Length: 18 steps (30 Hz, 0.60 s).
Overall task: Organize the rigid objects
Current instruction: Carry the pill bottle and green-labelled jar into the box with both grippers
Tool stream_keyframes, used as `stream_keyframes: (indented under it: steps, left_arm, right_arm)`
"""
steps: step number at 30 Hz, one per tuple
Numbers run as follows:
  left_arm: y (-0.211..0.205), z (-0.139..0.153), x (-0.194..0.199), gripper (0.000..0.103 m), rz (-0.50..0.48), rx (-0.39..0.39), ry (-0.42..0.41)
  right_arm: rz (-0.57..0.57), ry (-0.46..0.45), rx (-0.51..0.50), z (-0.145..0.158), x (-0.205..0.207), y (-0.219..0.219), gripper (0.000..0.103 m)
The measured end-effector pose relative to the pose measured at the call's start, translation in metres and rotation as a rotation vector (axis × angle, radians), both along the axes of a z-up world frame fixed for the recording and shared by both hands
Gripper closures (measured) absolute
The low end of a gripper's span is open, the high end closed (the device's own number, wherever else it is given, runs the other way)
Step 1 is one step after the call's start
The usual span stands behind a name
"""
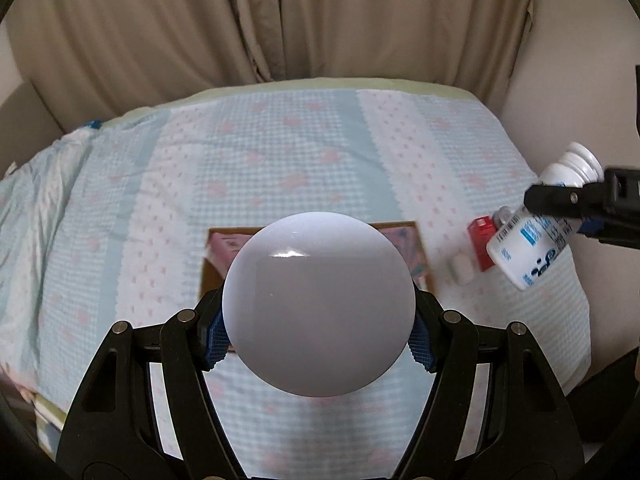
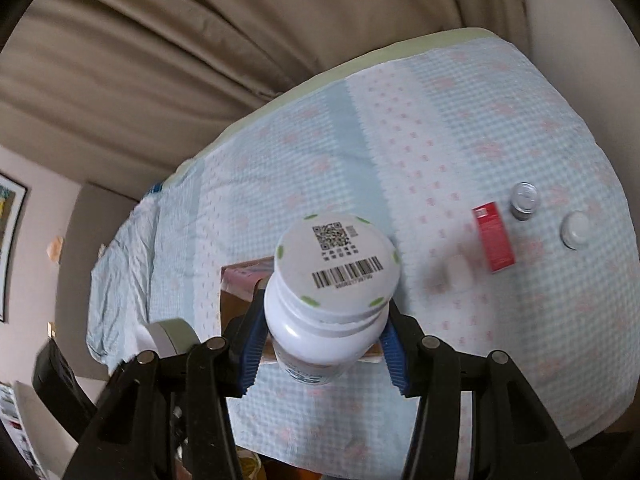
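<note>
My left gripper [image 1: 319, 330] is shut on a round white jar [image 1: 318, 304], whose flat end faces the camera and hides most of the cardboard box [image 1: 422, 256] below. My right gripper [image 2: 323, 350] is shut on a white pill bottle [image 2: 332, 300] with a barcode and QR code on its cap; the same bottle [image 1: 532, 236] shows at the right of the left wrist view, held tilted above the bed. The box [image 2: 236, 292] shows behind the bottle. The left jar [image 2: 168, 336] is at lower left.
A bed with a light blue and white checked cover [image 1: 280, 152] fills both views. On it lie a red carton [image 2: 494, 238], a small dark vial [image 2: 524, 202] and a small white jar [image 2: 576, 230]. Beige curtains [image 1: 280, 20] hang behind the bed.
</note>
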<state>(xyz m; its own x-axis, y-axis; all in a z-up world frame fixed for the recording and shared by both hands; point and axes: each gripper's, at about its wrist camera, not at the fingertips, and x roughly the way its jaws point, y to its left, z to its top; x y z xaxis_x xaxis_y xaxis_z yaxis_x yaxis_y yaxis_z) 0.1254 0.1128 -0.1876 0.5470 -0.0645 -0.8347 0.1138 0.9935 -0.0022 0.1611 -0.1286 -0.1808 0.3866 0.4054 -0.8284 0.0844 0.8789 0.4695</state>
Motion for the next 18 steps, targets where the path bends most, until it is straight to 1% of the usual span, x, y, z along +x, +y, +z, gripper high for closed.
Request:
stream_keyframes:
  steps: [1, 3, 6, 7, 10, 13, 18]
  left_arm:
    - [0.013, -0.006, 0.005, 0.035, -0.009, 0.004, 0.011]
    - [0.031, -0.020, 0.016, 0.035, -0.026, 0.006, 0.033]
    - [0.047, -0.044, 0.032, 0.035, -0.052, 0.017, 0.071]
    - [0.055, -0.056, 0.039, 0.035, -0.059, 0.022, 0.092]
    - [0.068, -0.083, 0.051, 0.035, -0.065, 0.035, 0.139]
    - [0.079, -0.113, 0.060, 0.035, -0.064, 0.034, 0.196]
    - [0.077, -0.160, 0.068, 0.035, -0.092, 0.073, 0.257]
  right_arm:
    - [0.002, 0.003, -0.014, -0.005, 0.001, 0.014, 0.055]
    - [0.004, 0.014, -0.037, -0.014, 0.001, 0.029, 0.055]
    - [-0.013, 0.052, -0.046, -0.034, 0.007, 0.052, 0.055]
    - [-0.018, 0.064, -0.051, -0.042, 0.009, 0.059, 0.055]
    - [-0.014, 0.095, -0.093, -0.066, 0.016, 0.077, 0.055]
    - [-0.005, 0.139, -0.130, -0.094, 0.022, 0.087, 0.055]
    - [0.032, 0.211, -0.188, -0.145, 0.035, 0.094, 0.055]
